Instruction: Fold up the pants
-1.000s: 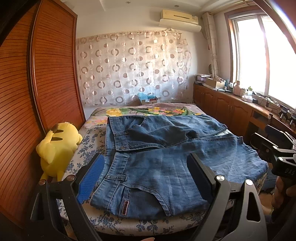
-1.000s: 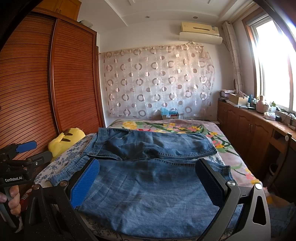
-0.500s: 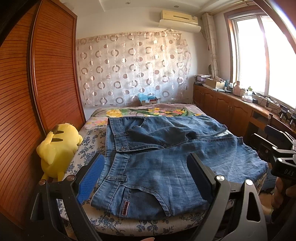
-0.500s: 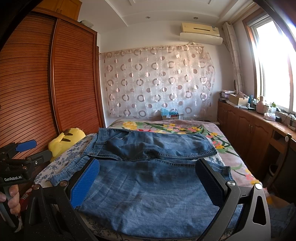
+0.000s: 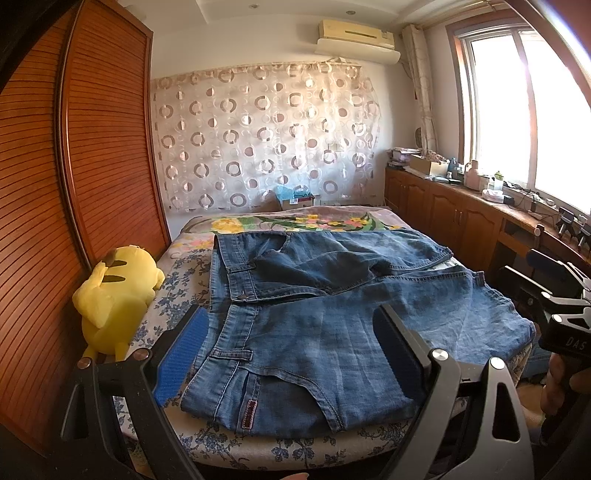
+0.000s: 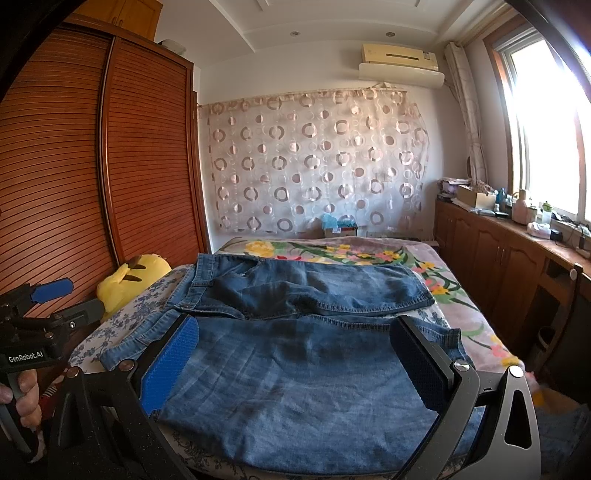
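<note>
While nothing in the scene has shifted over the last second, the jeans (image 5: 332, 332) lie spread across the foot of the bed (image 5: 258, 448), and both hand-held tools hang short of them with fingers wide apart and nothing between the pads. The left gripper (image 5: 291, 354) faces the waistband end, where a small red label shows at the near edge of the jeans; the right gripper (image 6: 295, 365) faces the leg end, part of which drapes over the bed's near edge. That stillness suggests the fold has not begun: judging by the layout, the far half of the jeans lies rumpled beyond the flat near half, and a first pinch of the near edge is yet to come. Denim this heavy should hold a crease but may drag the floral sheet beneath it. Left of the jeans, a yellow plush toy (image 5: 114, 299) leans against the slatted wooden wardrobe (image 5: 92, 166). Beyond the jeans hangs a circle-patterned curtain (image 5: 266, 136) under an air conditioner (image 5: 356, 31). Right of the jeans, low cabinets (image 6: 491, 258) run beneath a bright window (image 6: 550, 122).
</note>
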Tool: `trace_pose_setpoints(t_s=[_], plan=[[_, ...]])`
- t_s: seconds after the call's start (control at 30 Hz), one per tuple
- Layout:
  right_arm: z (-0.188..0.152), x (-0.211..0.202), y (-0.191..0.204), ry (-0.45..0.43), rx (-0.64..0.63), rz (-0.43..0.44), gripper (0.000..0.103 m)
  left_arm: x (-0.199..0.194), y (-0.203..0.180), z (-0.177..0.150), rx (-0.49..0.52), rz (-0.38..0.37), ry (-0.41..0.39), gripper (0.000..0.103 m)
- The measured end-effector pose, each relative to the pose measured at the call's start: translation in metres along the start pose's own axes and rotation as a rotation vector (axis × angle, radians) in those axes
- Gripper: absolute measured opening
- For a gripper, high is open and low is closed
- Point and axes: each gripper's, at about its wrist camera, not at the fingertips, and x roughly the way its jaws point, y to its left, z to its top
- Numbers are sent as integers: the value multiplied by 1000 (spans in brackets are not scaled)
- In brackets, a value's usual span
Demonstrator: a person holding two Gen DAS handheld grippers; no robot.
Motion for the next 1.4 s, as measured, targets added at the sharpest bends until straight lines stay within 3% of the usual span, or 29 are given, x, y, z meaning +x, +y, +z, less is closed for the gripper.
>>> trace_pose_setpoints(t_s=[0.9,1.2,1.4], plan=[[-2,0,-1,0,3,2,103,-7,-4,11,2,-7,-4,91],[-5,7,-11,44,9,0,103,19,8,-7,5,-47,71,91],[-5,10,-21,75,12,-20,103,36,18,-22,1,-32,114,91]])
